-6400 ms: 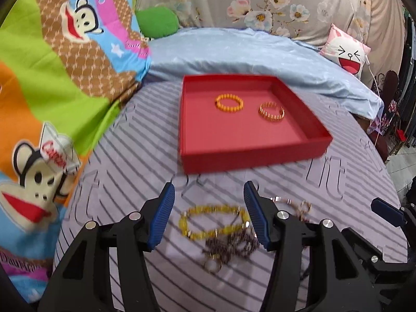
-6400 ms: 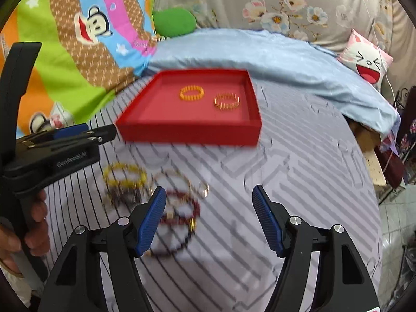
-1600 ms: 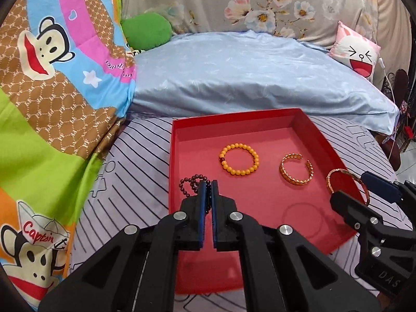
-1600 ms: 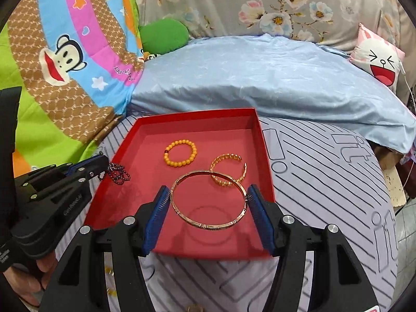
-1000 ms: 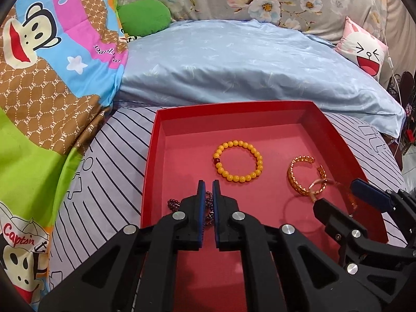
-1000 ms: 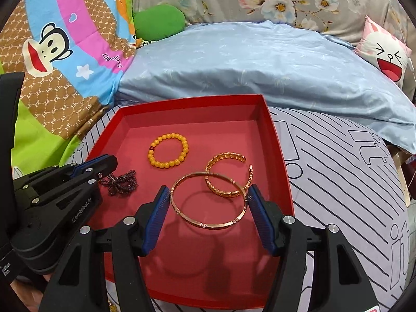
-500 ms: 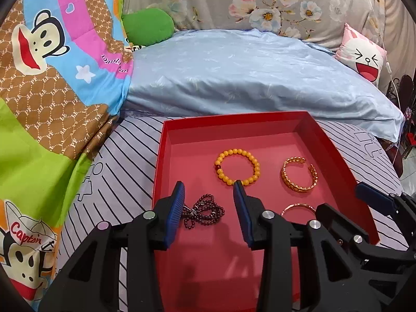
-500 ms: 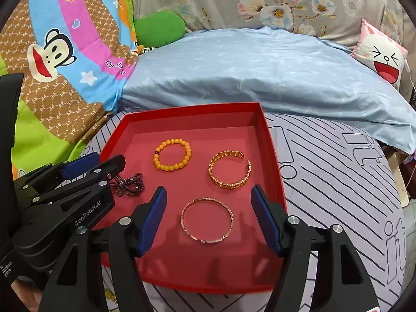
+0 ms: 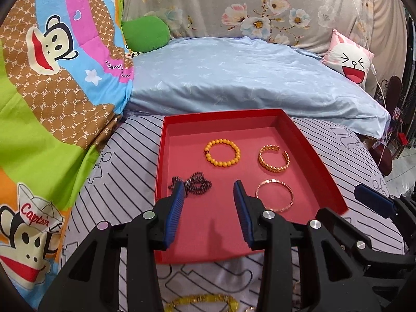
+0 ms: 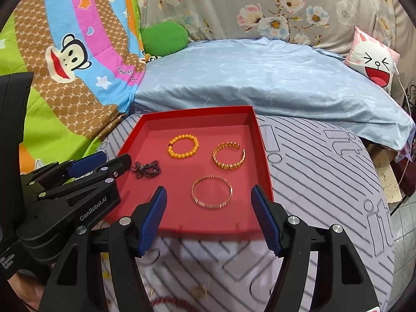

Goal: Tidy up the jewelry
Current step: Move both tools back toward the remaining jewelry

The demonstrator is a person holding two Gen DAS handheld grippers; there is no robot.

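Both grippers are now lifted back from the red tray, having let go of what they carried a moment ago: the dark beaded bracelet and the thin gold bangle are lying on the tray floor.

Left wrist view: the left gripper is hovering over the tray's near part, its jaws having just been opening and now standing apart with nothing between them. The dark beaded bracelet is sitting just beyond its left finger, near the tray's left wall. The orange bead bracelet and the gold chain cuff are lying farther back.

Right wrist view: the right gripper is hanging spread wide and empty over the tray's near edge, the thin gold bangle lying free just beyond. More jewelry is waiting on the striped sheet near the camera
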